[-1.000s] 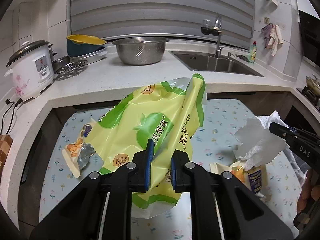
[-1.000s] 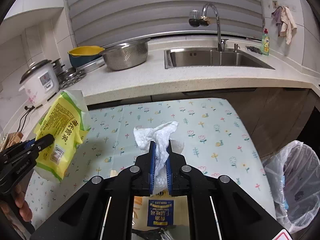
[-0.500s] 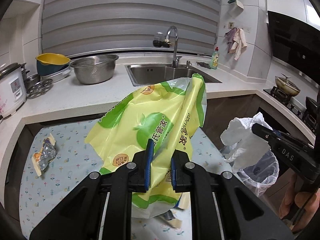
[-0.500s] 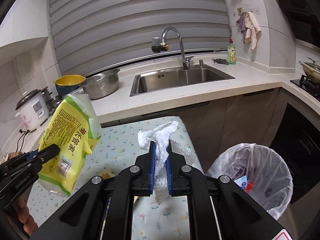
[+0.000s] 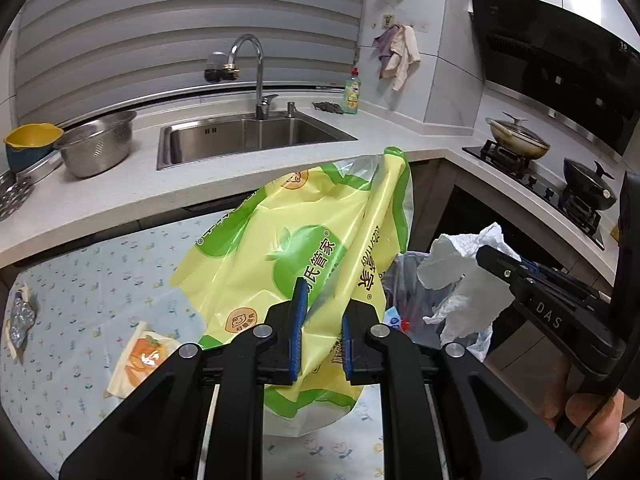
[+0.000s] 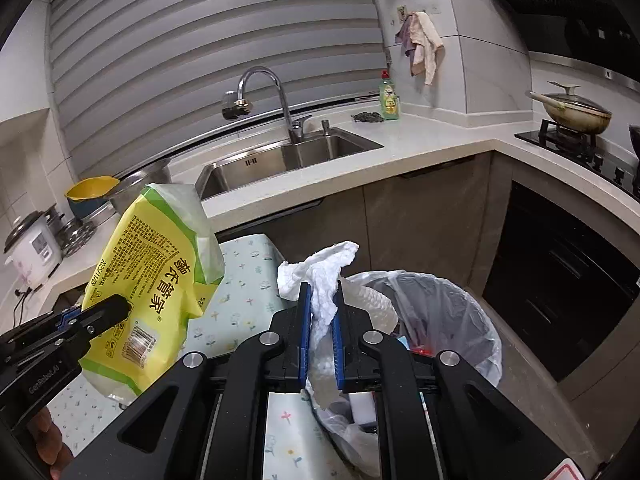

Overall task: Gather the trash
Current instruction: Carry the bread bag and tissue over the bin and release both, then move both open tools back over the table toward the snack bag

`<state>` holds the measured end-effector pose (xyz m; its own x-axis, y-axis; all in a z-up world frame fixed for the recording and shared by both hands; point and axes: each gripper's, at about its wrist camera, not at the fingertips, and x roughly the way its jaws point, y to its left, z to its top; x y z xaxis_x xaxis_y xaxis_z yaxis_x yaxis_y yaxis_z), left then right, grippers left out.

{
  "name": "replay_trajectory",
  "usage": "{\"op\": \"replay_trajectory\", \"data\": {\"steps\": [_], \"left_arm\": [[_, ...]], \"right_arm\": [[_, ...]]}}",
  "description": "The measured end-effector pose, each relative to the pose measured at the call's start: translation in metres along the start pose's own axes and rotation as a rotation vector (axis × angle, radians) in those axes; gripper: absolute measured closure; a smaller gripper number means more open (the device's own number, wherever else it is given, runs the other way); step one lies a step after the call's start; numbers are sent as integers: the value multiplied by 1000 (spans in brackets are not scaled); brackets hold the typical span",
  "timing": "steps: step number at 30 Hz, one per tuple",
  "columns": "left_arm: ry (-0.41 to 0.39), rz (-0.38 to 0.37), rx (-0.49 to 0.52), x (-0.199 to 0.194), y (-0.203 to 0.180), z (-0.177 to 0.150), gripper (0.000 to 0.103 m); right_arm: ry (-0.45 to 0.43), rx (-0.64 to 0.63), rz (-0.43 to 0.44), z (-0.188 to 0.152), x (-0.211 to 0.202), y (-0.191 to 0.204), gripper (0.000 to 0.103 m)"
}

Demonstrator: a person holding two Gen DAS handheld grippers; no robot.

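My left gripper is shut on a yellow-green plastic bag, which hangs in the air over the table's right end. The same bag shows at the left of the right wrist view, held by the left gripper. My right gripper is shut on a crumpled white tissue, just above and left of the trash bin lined with clear plastic. In the left wrist view the tissue and right gripper hang over the bin, mostly hidden behind the bag.
An orange wrapper and a foil wrapper lie on the flower-print tablecloth. Behind runs the counter with sink, colander and soap bottle. A stove with pans is at right. A hand holds the right gripper.
Both grippers swung right, away from the table's middle toward its right end, still holding the bag and the tissue. The bin has come into view below the right gripper.
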<state>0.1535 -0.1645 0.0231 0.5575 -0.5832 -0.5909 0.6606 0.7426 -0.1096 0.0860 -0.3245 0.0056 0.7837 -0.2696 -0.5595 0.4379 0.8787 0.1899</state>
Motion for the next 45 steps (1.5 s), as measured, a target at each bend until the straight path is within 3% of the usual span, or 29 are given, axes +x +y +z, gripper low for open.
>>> {"op": "replay_trajectory", "data": {"steps": [9, 21, 22, 23, 24, 25, 30, 33, 45], "left_arm": [[77, -78, 38, 52, -58, -3, 89], [135, -127, 34, 90, -77, -7, 87], [133, -115, 31, 91, -77, -6, 80], [132, -109, 27, 92, -75, -5, 74], [131, -102, 15, 92, -74, -5, 58], [125, -103, -3, 91, -71, -4, 51], [112, -92, -23, 84, -63, -2, 49], [93, -66, -36, 76, -55, -1, 38], [43, 21, -92, 37, -1, -1, 38]], "right_arm": [[36, 55, -42, -13, 14, -45, 94], [43, 75, -60, -15, 24, -65, 88], [38, 78, -63, -15, 24, -65, 80], [27, 80, -70, -15, 22, -65, 65], [16, 81, -77, -14, 21, -65, 59], [5, 81, -81, -14, 20, -65, 53], [6, 87, -71, -13, 18, -64, 53], [2, 79, -63, -11, 15, -60, 53], [-8, 18, -10, -9, 8, -13, 51]]}}
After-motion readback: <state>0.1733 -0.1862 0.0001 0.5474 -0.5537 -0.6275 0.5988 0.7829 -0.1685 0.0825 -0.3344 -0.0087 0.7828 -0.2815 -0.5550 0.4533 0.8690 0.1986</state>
